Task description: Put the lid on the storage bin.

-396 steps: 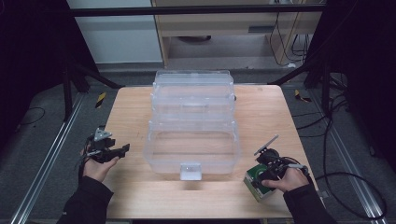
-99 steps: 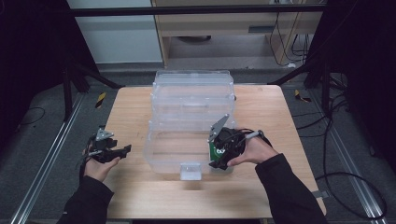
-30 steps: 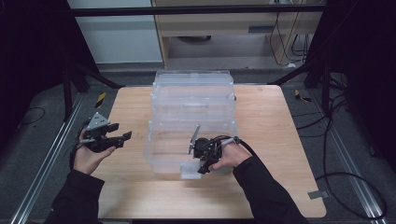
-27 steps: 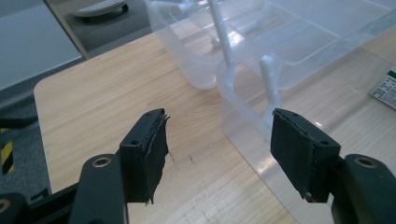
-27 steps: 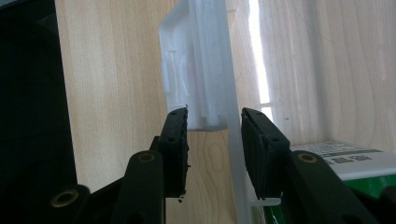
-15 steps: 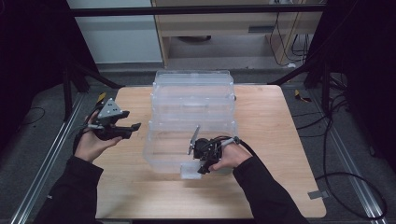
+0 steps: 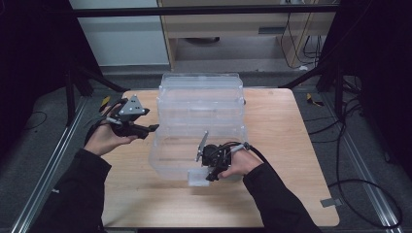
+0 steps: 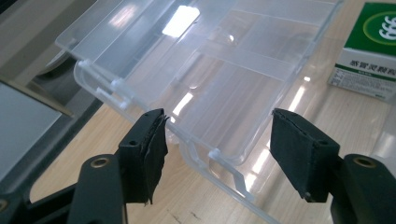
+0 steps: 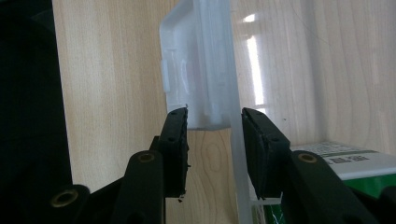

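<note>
We saw a clear plastic box [image 7: 199, 121], glossy and smooth, throwing bright glare off its lid panels. Its front latch [image 9: 198, 70] looked like milky, translucent plastic with a duller sheen. The table [image 7: 291, 145] was pale wood with a fine grain and a satin finish, faintly scratched. At two o'clock in the left gripper view sat a carton [image 8: 369, 51] of printed cardboard, slightly glossy. The gripper pads [image 8: 149, 154] looked like matt black rubber, rough and frayed at the edges, on smooth black plastic arms.
</note>
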Available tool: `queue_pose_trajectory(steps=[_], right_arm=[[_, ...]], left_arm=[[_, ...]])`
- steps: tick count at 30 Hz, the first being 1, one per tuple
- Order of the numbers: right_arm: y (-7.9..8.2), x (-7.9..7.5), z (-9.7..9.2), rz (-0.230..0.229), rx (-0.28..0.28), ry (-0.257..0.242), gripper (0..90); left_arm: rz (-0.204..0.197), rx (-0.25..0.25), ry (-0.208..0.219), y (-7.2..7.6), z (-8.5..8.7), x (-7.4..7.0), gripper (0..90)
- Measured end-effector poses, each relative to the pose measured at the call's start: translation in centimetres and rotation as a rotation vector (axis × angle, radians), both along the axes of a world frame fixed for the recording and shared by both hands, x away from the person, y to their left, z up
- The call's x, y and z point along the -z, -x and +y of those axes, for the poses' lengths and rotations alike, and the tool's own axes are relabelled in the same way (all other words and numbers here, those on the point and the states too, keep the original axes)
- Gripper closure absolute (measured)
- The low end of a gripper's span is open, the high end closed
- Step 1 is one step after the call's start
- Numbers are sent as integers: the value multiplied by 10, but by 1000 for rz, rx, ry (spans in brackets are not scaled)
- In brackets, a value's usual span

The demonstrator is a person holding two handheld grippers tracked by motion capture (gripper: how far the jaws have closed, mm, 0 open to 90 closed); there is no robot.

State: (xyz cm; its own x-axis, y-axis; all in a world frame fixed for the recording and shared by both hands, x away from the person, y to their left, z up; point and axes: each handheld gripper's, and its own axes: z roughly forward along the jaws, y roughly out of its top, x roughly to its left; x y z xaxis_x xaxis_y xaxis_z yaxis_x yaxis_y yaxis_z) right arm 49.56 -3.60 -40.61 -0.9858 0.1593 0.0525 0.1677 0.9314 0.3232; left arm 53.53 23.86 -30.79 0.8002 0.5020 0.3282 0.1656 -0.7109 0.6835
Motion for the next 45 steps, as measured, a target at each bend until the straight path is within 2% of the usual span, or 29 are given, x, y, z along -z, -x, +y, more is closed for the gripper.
queue_pose_trajectory(steps=[5,6,8,11,15,16,28,35,39,42,45], right_arm=[[0,-1,1,-3,-1,10,626],[0,-1,1,-3,-3,9,626],[0,0,0,-4,-5,6,626],[1,0,0,-2,-2,3,626],[1,0,0,-8,-3,-2,626],[1,0,0,-6,-4,-1,626],[1,0,0,-11,-9,2,627],[1,0,0,-14,-8,3,627],[1,0,0,-14,-10,3,627],[1,0,0,-13,-13,3,627],[1,0,0,-12,-10,5,627]], left_arm=[[-4,45,-37,-7,-9,-7,360],[-13,61,-59,-10,-13,-9,365],[-14,75,-78,-13,-16,-12,370],[-25,97,-79,-16,-19,-18,374],[-27,100,-91,-21,-22,-22,375],[-30,103,-105,-22,-23,-23,375],[-22,128,-164,-34,-36,-25,396],[-28,162,-174,-43,-45,-31,405],[-30,185,-200,-48,-51,-32,416],[-23,204,-242,-53,-55,-32,422],[-22,213,-244,-55,-57,-32,431]])
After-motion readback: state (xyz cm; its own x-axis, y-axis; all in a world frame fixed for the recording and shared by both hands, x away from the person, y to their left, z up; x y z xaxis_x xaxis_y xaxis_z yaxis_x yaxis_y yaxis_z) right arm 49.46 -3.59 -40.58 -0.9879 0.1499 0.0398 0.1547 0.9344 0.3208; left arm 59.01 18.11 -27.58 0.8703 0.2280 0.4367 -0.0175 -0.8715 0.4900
